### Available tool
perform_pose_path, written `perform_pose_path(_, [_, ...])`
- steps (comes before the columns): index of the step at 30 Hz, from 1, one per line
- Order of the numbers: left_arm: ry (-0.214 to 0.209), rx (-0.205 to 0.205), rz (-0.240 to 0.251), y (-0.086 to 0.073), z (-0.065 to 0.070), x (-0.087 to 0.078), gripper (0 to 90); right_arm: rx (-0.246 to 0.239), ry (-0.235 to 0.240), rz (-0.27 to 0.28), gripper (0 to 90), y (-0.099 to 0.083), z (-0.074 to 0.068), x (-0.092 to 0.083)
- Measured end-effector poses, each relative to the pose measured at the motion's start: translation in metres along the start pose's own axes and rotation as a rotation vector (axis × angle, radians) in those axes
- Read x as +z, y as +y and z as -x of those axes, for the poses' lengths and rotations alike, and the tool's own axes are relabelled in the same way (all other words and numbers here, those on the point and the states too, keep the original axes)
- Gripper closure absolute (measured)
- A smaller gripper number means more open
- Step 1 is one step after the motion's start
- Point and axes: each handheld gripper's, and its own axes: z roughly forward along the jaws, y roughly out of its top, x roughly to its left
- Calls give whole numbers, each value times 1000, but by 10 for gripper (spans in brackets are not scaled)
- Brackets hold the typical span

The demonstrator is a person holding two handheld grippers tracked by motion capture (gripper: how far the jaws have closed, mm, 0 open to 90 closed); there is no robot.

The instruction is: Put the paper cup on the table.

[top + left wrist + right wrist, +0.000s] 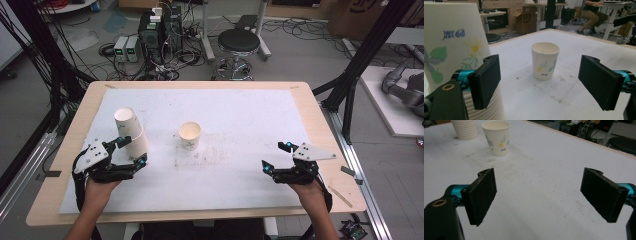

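Note:
A tall stack of flowered paper cups (131,131) stands at the left of the white mat (235,115). A single paper cup (190,135) with the same flower print stands upright near the middle. My left gripper (132,151) is open at the foot of the stack. In the left gripper view the stack (449,47) rises just outside the left jaw. The single cup (544,61) stands farther off, in line with the gap of that gripper (540,82). My right gripper (275,156) is open over bare mat at the right. From my right gripper (539,195), the single cup (496,137) and the stack (465,128) stand far off.
The mat covers most of a wooden table (320,130) and has faint stains (210,152) near the middle. A black stool (239,42), electronics boxes (155,30) and cables lie on the floor beyond the far edge. Black frame posts (367,50) stand at the right.

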Motion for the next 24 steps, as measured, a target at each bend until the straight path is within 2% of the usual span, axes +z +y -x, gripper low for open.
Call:
perform_pose_path(8, [20, -27, 14, -6, -1, -8, 182, -19, -16, 15, 143, 3, -4, 0])
perform_pose_path(24, [28, -10, 2, -9, 2, -10, 184, -18, -5, 13, 146, 5, -3, 6])
